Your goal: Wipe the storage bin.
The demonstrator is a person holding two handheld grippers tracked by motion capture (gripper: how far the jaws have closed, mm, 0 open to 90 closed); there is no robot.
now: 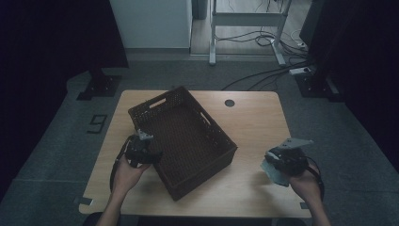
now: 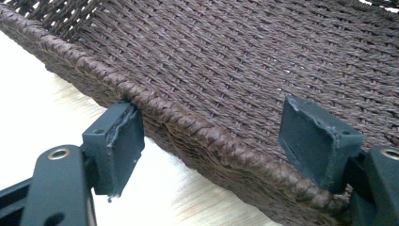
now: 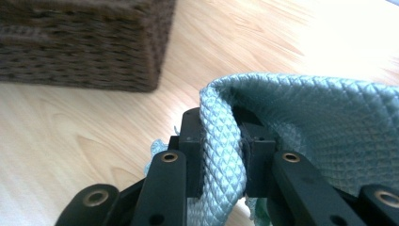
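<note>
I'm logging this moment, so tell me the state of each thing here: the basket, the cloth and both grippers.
Basket: upright on the table, nothing visible inside it.
Cloth: folded, pinched in the right gripper.
Left gripper: jaws apart, straddling the basket's rim, one jaw outside and one inside.
Right gripper: shut on the cloth.

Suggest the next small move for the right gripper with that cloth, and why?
Probably carry the teal cloth leftward over the wicker basket before releasing. The right gripper is shut on a fold of it, still off to the basket's side above the table, while the left gripper straddles the basket's near rim, jaws open, likely to steady it.
</note>
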